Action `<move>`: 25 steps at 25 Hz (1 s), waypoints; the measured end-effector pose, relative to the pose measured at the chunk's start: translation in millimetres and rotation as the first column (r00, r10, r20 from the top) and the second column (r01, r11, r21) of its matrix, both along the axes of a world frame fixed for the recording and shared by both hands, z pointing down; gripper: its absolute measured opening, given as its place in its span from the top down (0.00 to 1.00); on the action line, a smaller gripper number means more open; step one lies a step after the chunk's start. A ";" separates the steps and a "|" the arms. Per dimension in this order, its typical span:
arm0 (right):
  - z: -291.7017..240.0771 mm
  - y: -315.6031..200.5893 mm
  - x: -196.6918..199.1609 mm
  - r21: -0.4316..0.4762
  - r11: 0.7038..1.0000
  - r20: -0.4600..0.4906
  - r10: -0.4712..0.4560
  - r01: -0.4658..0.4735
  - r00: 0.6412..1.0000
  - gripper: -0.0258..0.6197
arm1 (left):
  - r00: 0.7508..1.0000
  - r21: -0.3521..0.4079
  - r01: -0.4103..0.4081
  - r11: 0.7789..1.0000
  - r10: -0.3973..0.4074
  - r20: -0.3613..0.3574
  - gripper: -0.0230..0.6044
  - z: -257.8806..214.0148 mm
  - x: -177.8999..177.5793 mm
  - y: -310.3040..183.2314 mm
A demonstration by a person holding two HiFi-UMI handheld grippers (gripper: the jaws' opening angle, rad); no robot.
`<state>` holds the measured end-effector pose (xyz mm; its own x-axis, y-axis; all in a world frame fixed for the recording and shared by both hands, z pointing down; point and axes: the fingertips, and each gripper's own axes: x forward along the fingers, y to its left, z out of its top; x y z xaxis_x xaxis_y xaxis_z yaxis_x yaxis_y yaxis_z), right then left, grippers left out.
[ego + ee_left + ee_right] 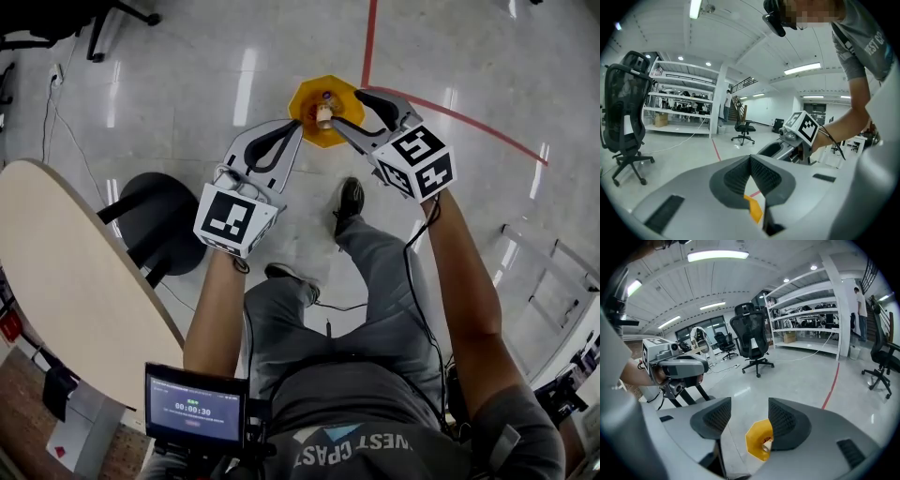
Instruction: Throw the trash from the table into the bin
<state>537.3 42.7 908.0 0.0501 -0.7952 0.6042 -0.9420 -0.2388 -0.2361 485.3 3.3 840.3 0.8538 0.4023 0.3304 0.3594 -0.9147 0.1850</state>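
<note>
my right tool [747,420] hangs wide open and empty over the yellow bin [304,97] on the floor [187,75]. a small tan scrap [324,114] sits in the bin's mouth, its long axis pointing away from me. my left tool [751,158] is closed on nothing.

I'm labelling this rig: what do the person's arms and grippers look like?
Both the left gripper and the right gripper have light grey jaws with black ribbed pads, and each carries a white cube with black square markers. A black cable runs along the right arm. The person wears a grey short-sleeved T-shirt.
</note>
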 end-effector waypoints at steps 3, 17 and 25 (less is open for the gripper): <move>-46.1 9.1 -8.9 0.020 1.000 -0.008 0.017 -0.017 1.000 0.61 | 1.000 0.007 -0.007 1.000 0.007 -0.007 0.90 -45.8 -12.2 6.4; -330.0 54.9 -82.9 0.204 0.978 -0.147 0.066 -0.035 0.987 0.65 | 0.963 0.098 0.019 0.995 0.008 -0.271 0.90 -322.4 -82.3 33.8; -452.4 68.2 -126.0 0.290 0.957 -0.240 0.073 0.000 0.968 0.94 | 0.948 0.179 0.068 0.982 -0.008 -0.318 0.90 -430.7 -134.2 42.3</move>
